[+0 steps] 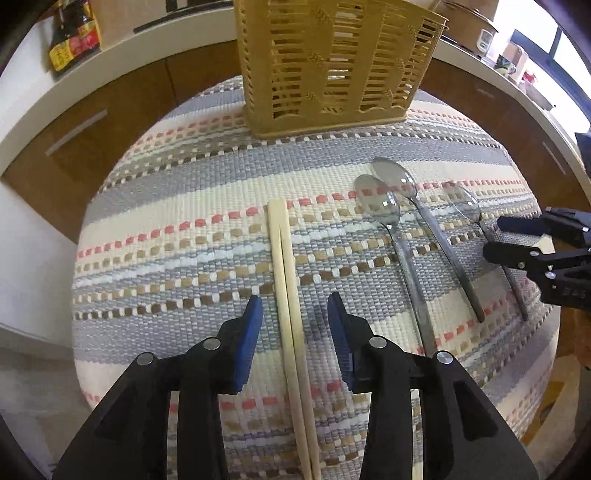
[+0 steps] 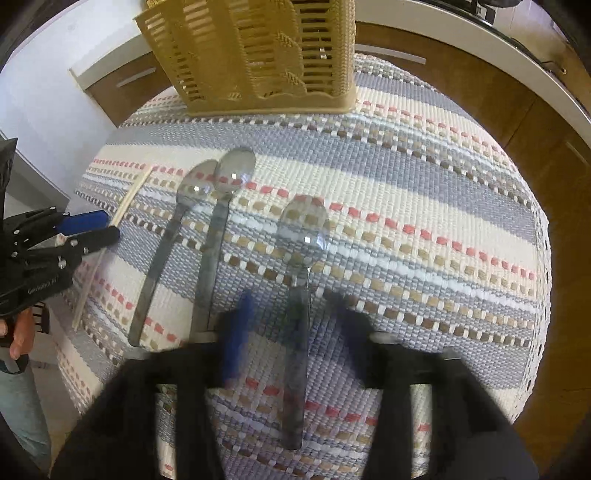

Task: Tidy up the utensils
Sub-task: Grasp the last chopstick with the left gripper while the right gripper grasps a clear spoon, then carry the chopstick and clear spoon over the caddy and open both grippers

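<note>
A striped woven mat covers the surface, and a tan slatted basket stands upright at its far edge. The left wrist view shows the left tool spread wide, its blue pads on either side of a pair of chopsticks that lie side by side on the mat, pointing toward the basket; neither pad touches them. Right of the chopsticks lie three spoons, bowls toward the basket. Only this view shows a dark sauce bottle far left of the basket. The right wrist view, blurred near the camera, shows the right tool spread around the handle of the right spoon, apart from the other two. Through the slats the basket's contents cannot be made out, apart from a glint of metal.
</note>
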Action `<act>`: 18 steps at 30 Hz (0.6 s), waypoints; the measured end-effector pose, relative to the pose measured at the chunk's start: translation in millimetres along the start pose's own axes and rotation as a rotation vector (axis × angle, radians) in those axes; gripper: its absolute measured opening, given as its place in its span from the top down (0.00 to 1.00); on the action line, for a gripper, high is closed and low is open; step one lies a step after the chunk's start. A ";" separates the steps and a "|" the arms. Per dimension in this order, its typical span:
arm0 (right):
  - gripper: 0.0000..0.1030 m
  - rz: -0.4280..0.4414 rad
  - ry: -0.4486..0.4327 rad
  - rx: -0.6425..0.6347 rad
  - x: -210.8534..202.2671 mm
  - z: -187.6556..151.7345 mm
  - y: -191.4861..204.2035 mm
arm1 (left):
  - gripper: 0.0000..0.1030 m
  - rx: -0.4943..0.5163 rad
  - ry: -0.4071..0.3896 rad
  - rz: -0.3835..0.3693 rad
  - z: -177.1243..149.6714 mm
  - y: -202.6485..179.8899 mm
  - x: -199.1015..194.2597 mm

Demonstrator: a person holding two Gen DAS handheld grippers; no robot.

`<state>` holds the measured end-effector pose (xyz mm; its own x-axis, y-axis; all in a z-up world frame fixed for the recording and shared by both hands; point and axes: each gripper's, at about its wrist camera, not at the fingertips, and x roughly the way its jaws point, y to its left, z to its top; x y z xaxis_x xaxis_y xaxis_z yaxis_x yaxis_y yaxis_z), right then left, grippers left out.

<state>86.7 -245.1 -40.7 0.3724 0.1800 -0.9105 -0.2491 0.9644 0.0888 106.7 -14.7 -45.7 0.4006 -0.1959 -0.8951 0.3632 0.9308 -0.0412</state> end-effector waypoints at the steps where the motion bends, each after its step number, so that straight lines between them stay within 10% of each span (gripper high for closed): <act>1: 0.47 -0.007 0.008 -0.014 0.1 1.6 1.8 | 0.66 0.005 0.007 0.003 1.5 0.2 0.6; 11: 0.90 -0.047 0.093 -0.045 13.4 13.8 10.9 | 0.90 0.136 0.095 0.082 17.8 -24.9 11.8; 18: 0.90 0.038 -0.090 -0.056 -35.2 21.9 17.5 | 0.90 0.053 -0.168 0.008 34.2 -23.9 -48.3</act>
<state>88.8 -230.4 1.7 0.4403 0.2350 -0.8666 -0.3133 0.9447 0.0970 107.4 -38.0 13.7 0.5366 -0.2414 -0.8086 0.4017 0.9157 -0.0068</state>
